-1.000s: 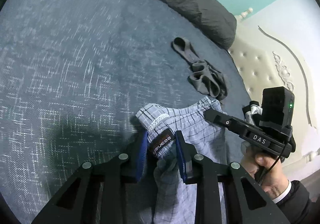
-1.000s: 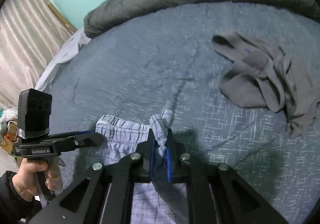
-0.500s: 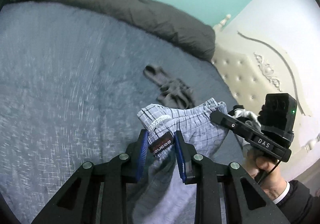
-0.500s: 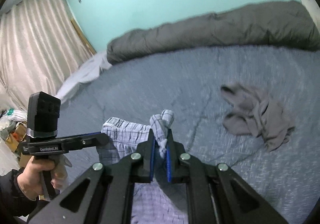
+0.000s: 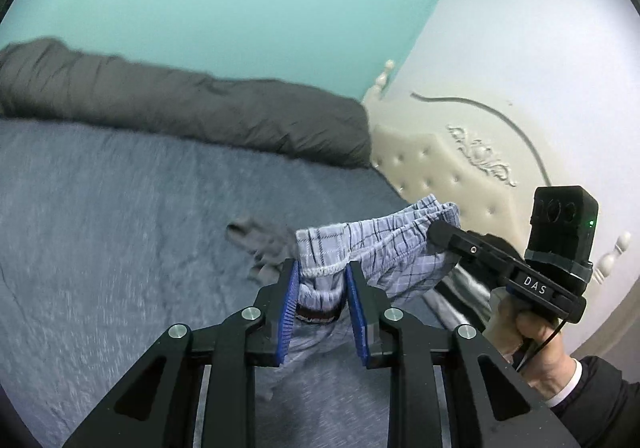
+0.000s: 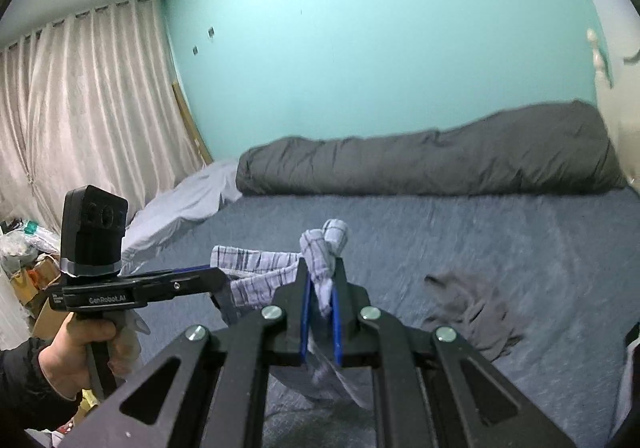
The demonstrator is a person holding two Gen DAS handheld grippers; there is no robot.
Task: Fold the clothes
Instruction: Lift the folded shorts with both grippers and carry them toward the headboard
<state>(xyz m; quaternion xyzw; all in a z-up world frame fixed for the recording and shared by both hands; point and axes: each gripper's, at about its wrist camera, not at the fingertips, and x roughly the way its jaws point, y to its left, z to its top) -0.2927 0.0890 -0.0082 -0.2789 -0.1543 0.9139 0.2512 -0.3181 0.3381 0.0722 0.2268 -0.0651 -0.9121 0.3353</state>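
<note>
From the left wrist view, the rolled grey duvet lies along the blue bedspread from nine to twelve o'clock. At centre, the left gripper, whose jaws have just been closing, is clamped on the waistband of the plaid shorts, lifted off the bed. A grey garment lies on the bedspread at ten o'clock of that grip. At three o'clock, the right gripper, held in a hand, pinches the same waistband; its own view shows its blue pads squeezed together on bunched plaid fabric.
</note>
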